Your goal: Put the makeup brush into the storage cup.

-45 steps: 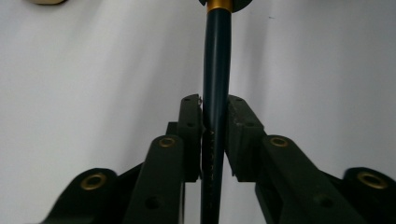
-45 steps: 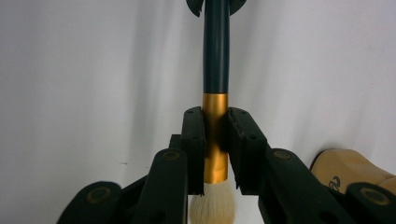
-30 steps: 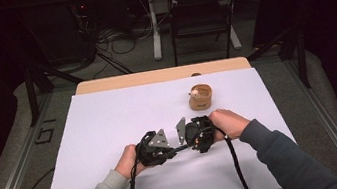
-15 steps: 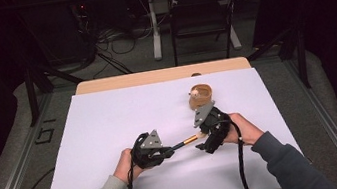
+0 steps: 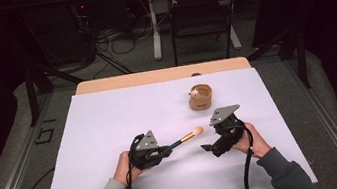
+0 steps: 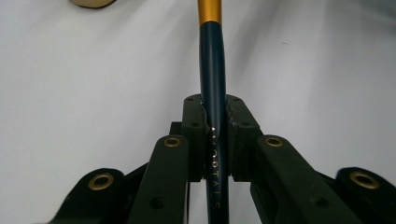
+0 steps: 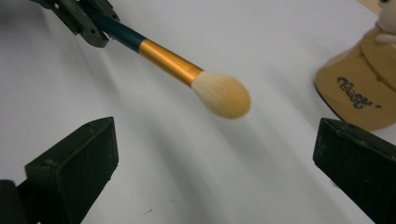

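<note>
A: Starting at the left, what is the left gripper (image 5: 157, 152) doing?

B: It is clamping the dark blue handle of the makeup brush (image 5: 185, 138). In the left gripper view the handle (image 6: 212, 93) is running straight up between the pads, which are pressing on it from both sides.

A: And where is the brush pointing?

B: In the high view it is slanting up and to the right above the white table cover (image 5: 109, 118), its gold ferrule and pale bristle head sticking out well past the jaws, toward the right gripper (image 5: 210, 148).

A: Is that one touching it?

B: No. Its jaws have just been opening and are standing wide with nothing between them. In the right gripper view the bristle head (image 7: 223, 96) is hanging above and ahead of the gap, clear of both pads.

A: How are the hands sitting?

B: The left hand (image 5: 124, 166) is wrapping its gripper from behind, low over the table; the right hand (image 5: 249, 140) is holding its gripper aimed left. The tan holder (image 5: 200, 97) is standing just beyond the right gripper.
</note>
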Action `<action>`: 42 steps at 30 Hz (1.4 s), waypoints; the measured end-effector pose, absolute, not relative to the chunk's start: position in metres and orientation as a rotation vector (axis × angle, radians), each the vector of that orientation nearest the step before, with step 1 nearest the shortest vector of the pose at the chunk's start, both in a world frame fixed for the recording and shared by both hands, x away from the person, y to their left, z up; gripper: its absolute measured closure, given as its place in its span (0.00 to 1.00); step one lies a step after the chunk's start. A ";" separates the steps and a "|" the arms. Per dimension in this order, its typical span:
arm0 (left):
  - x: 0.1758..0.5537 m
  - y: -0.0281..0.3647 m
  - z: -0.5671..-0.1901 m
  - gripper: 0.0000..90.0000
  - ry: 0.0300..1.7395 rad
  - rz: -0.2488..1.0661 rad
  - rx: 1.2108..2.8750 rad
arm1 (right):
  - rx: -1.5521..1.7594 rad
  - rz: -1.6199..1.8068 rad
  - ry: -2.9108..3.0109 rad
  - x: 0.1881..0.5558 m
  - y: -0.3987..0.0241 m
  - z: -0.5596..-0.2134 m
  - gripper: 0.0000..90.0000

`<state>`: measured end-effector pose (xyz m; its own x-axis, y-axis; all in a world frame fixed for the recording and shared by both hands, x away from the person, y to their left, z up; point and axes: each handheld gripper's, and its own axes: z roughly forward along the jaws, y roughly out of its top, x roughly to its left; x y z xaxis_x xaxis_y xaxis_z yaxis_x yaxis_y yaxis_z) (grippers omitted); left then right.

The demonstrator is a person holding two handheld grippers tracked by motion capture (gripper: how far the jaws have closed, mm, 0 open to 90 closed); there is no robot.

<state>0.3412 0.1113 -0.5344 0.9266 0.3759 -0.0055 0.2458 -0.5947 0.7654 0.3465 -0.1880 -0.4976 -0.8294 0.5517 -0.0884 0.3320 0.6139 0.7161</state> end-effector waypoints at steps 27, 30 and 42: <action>0.337 0.120 -0.534 0.90 0.554 0.338 2.093 | 0.965 1.188 2.475 0.344 -0.181 -0.520 0.00; 0.336 0.118 -0.534 0.90 0.560 0.348 2.079 | 0.977 1.215 2.473 0.345 -0.178 -0.520 0.00; 0.334 0.108 -0.536 0.90 0.595 0.380 2.061 | 1.015 1.325 2.457 0.345 -0.167 -0.521 0.00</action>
<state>0.3339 0.1077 -0.5364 0.8352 0.5488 0.0348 0.2626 -0.4536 0.8516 0.3452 -0.1673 -0.5209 -0.7534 0.6373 0.1619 0.4856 0.3733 0.7905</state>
